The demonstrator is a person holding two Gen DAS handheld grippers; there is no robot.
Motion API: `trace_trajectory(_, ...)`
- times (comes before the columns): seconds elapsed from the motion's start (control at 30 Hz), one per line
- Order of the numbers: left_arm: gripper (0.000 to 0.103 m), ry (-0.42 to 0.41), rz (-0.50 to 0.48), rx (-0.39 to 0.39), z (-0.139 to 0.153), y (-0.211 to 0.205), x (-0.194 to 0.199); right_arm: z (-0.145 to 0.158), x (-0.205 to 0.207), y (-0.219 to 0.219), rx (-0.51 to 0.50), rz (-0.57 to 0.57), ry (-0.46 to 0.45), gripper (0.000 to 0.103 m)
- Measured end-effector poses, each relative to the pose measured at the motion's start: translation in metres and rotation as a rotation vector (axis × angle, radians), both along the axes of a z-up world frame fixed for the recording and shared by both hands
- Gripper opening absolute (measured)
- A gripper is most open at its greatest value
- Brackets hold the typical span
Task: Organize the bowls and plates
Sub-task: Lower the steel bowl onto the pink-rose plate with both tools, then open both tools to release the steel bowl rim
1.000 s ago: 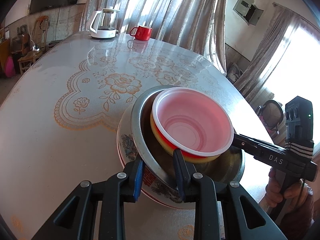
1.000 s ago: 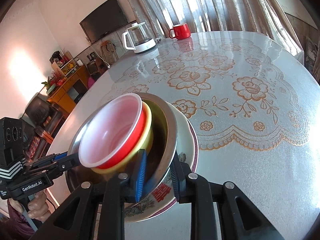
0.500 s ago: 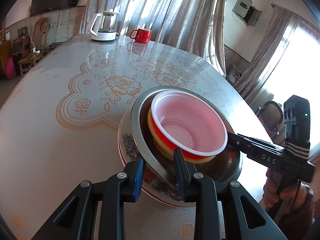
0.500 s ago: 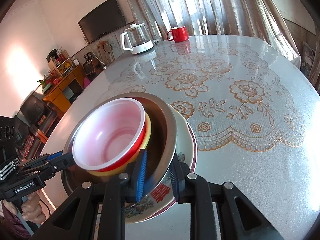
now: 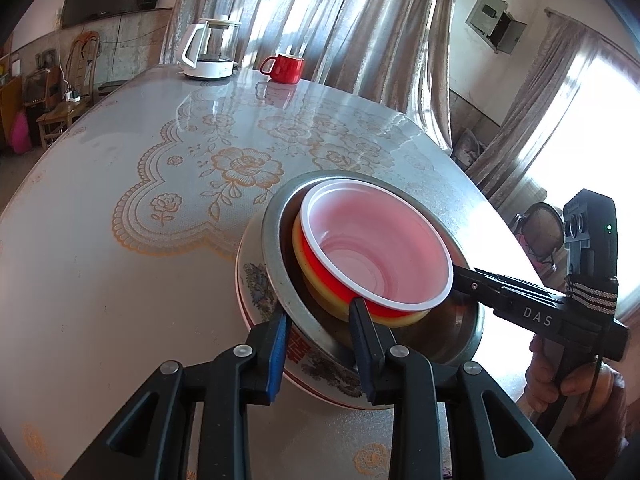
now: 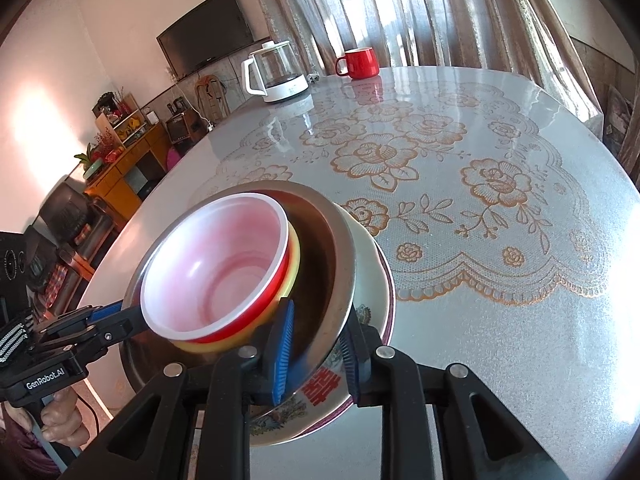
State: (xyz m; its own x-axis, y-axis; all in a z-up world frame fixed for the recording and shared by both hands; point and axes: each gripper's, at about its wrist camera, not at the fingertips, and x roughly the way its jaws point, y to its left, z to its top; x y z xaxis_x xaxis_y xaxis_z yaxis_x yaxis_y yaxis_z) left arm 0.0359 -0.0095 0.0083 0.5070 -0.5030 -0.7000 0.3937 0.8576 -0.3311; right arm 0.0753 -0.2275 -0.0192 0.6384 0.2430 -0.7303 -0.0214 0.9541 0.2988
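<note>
A stack stands on the table near its front edge. From the bottom it holds a patterned plate (image 5: 260, 280) (image 6: 372, 280), a steel bowl (image 5: 276, 240) (image 6: 340, 248), a yellow bowl (image 5: 298, 240) (image 6: 296, 256) and a red bowl with a white inside (image 5: 376, 240) (image 6: 216, 264). My left gripper (image 5: 318, 310) (image 6: 132, 316) clamps the rim of plate and steel bowl on one side, its jaws easing open. The right gripper (image 6: 320, 312) (image 5: 460, 276) is shut on the same rim on the opposite side.
A glass kettle (image 5: 208, 56) (image 6: 276, 72) and a red mug (image 5: 286, 68) (image 6: 360, 62) stand at the table's far end. A flowered cloth (image 6: 440, 160) covers the table between them and the stack. A person's hands (image 5: 560, 368) (image 6: 60, 420) hold the gripper handles beyond the table edge.
</note>
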Motion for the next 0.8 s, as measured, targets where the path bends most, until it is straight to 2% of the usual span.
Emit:
trace_trajectory(0.2,0.031,-0.007,0.003,-0.007,0.001,0.003,-0.005,0.003,-0.005,-0.006,0.044,-0.010,-0.012,0.028)
trace_trajectory(0.4,0.034,-0.014,0.004,-0.028,0.004,0.011,-0.013,0.010,-0.014,-0.010,0.052,-0.024,-0.043,0.029)
trace_trajectory(0.5,0.033,-0.031,-0.019,-0.019,0.006,0.007,-0.018,0.009,-0.017,-0.008,0.033,-0.017,-0.044,0.029)
trace_trajectory(0.63,0.035,-0.046,-0.033,-0.006,0.007,0.002,-0.023,0.009,-0.020,0.001,-0.018,-0.010,-0.049,0.022)
trace_trajectory(0.8,0.035,-0.045,-0.031,-0.016,0.007,0.003,-0.026,0.010,-0.021,0.000,-0.030,-0.016,-0.049,0.022)
